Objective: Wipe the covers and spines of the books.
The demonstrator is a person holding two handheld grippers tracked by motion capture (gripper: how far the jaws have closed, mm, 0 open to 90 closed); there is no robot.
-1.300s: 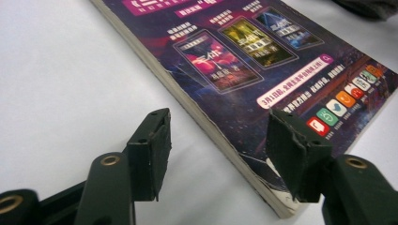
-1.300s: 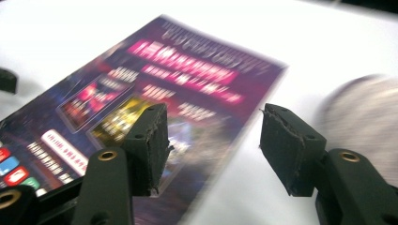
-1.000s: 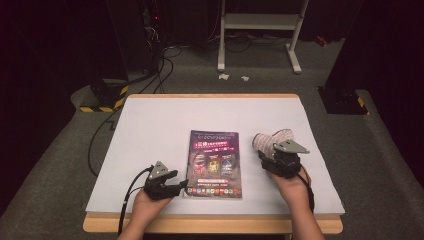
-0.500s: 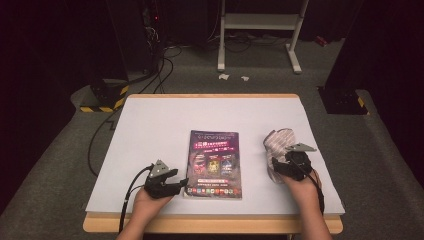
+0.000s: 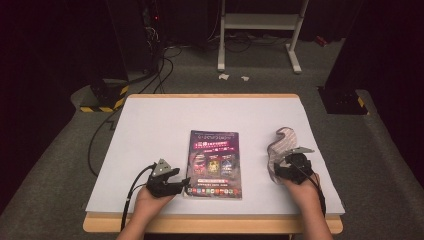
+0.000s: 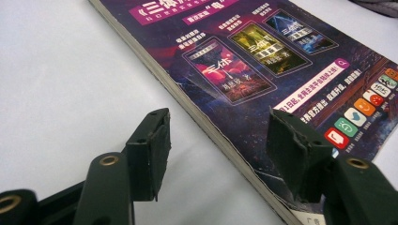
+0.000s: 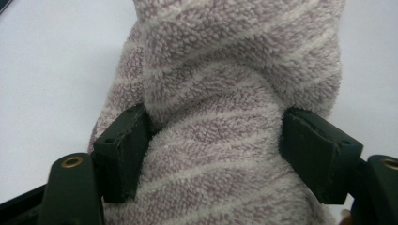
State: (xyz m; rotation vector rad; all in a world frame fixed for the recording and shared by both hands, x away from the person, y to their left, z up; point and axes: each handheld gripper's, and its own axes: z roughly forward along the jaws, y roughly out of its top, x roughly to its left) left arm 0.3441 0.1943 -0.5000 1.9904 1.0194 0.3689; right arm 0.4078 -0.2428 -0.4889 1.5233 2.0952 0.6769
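Since the earlier frame, the right gripper moved the striped towel toward the table's right edge, jaws pressing it. The left gripper waits wide open, holding nothing, at the book corner; lifting is not yet done.

High view overhead, gripper views close, low

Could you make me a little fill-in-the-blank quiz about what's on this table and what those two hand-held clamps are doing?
1. The right gripper has its jaws around a fuzzy striped ____.
2. The left gripper has its jaws ____, one on each side of the book's edge.
3. The book lies flat on the ____ table.
4. Seen from above, the towel lies to the ____ of the book.

Missing words: towel; open; white; right
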